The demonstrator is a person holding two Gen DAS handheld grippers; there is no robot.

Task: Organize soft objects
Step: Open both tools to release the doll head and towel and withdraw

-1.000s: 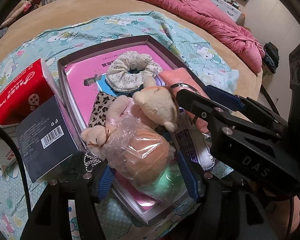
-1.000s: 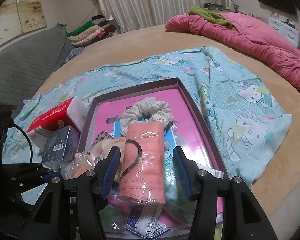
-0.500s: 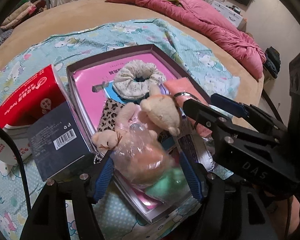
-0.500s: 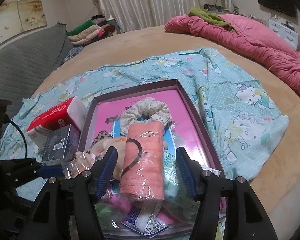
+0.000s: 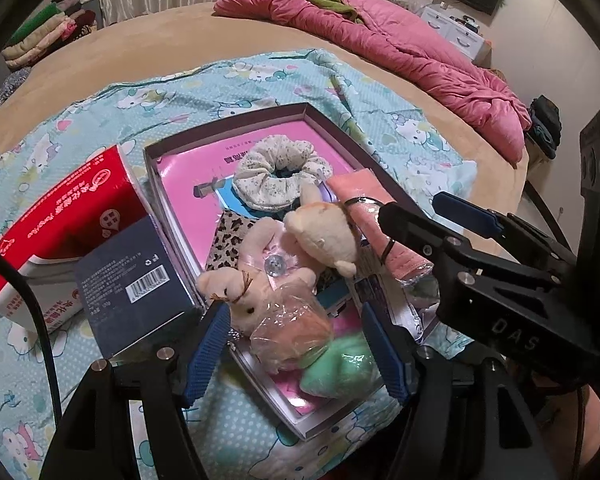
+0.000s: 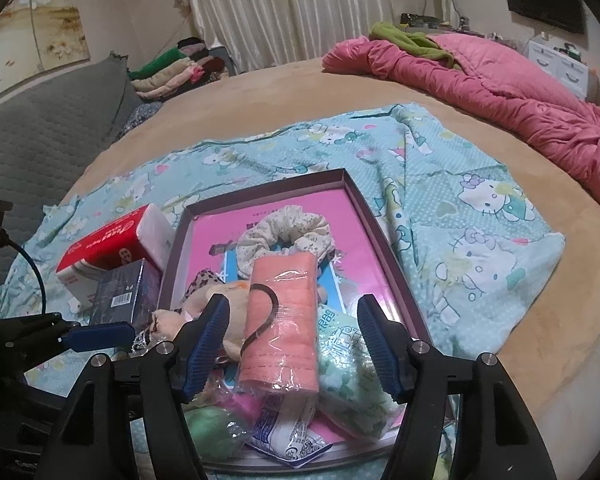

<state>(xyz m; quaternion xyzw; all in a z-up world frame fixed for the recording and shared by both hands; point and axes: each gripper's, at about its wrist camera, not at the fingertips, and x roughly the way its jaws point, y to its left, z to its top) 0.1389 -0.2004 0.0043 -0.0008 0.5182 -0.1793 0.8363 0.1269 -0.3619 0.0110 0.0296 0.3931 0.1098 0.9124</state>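
Observation:
A shallow box (image 5: 168, 184) (image 6: 360, 196) with a pink floor lies on the bed and holds soft things. A floral scrunchie (image 5: 280, 170) (image 6: 286, 230) lies at its far end. A plush toy (image 5: 284, 248) lies mid-box, with bagged peach and green puffs (image 5: 296, 336) near its front. My left gripper (image 5: 296, 344) is open above the bagged puffs, touching nothing. My right gripper (image 6: 294, 344) is open above a wrapped pink towel (image 6: 282, 320) and holds nothing. The right gripper also shows in the left wrist view (image 5: 432, 216).
A red tissue pack (image 5: 64, 216) (image 6: 112, 240) and a dark blue box (image 5: 136, 280) (image 6: 120, 292) stand left of the box. A Hello Kitty sheet (image 6: 460, 220) covers the tan bed (image 6: 260, 100). A pink quilt (image 6: 500, 92) lies at the far right. A mint packet (image 6: 352, 380) sits at the box front.
Both grippers have drawn back and up from the box, still open. The objects in the box have stayed where they were.

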